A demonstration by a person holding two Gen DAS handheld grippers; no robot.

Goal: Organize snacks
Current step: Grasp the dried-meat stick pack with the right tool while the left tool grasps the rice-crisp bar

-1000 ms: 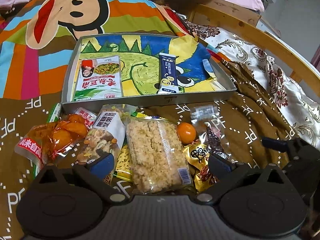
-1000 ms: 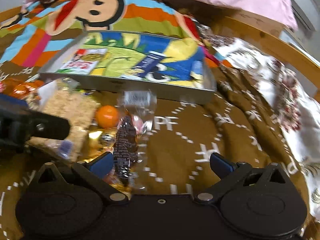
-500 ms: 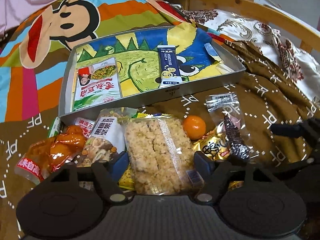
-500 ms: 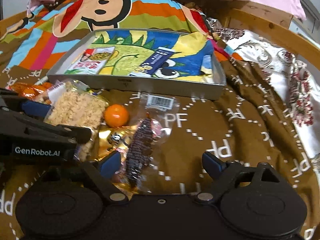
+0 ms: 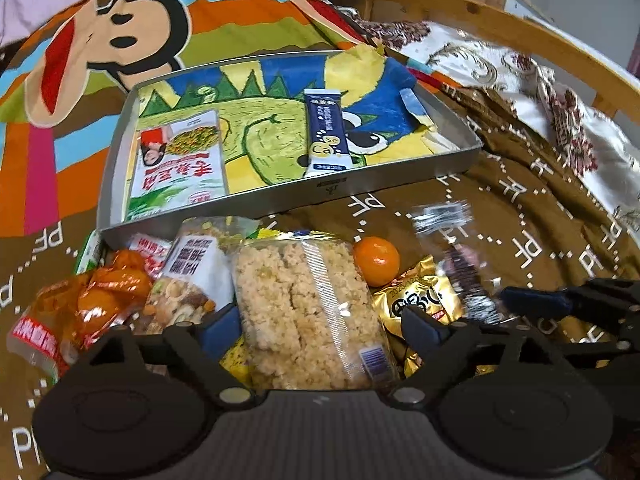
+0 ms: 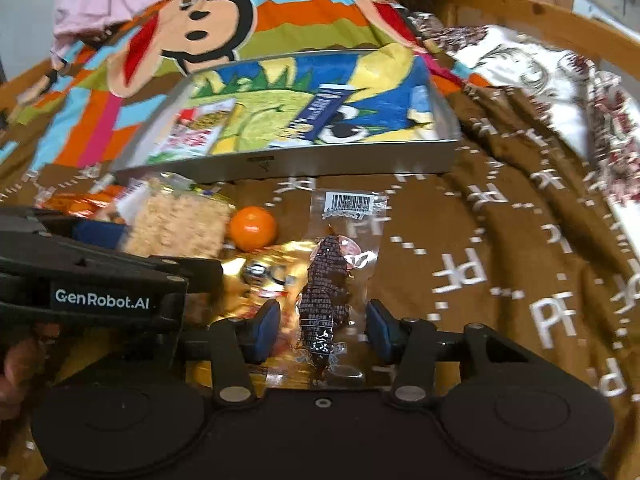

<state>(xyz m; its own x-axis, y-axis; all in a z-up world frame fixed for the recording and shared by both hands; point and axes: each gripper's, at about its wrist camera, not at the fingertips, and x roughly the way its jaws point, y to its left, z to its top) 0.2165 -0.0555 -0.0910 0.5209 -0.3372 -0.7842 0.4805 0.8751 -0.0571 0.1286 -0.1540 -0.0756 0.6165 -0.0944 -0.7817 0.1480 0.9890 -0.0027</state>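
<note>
A metal tray lined with a dinosaur picture holds a white-green snack bag and a navy stick pack. In front of it lie loose snacks. My left gripper is open, its fingers on either side of a clear pack of puffed rice cake. My right gripper is open, its fingers on either side of a clear pack with a dark snack. The tray also shows in the right wrist view.
Beside the rice cake lie an orange chicken-snack bag, a nut mix bag, a small orange and a gold packet. A brown blanket covers the bed. A wooden rail runs at the right.
Both grippers have moved forward and lower onto the snacks. The left fingers have narrowed around the rice cake pack; the right fingers have narrowed around the dark snack pack.
</note>
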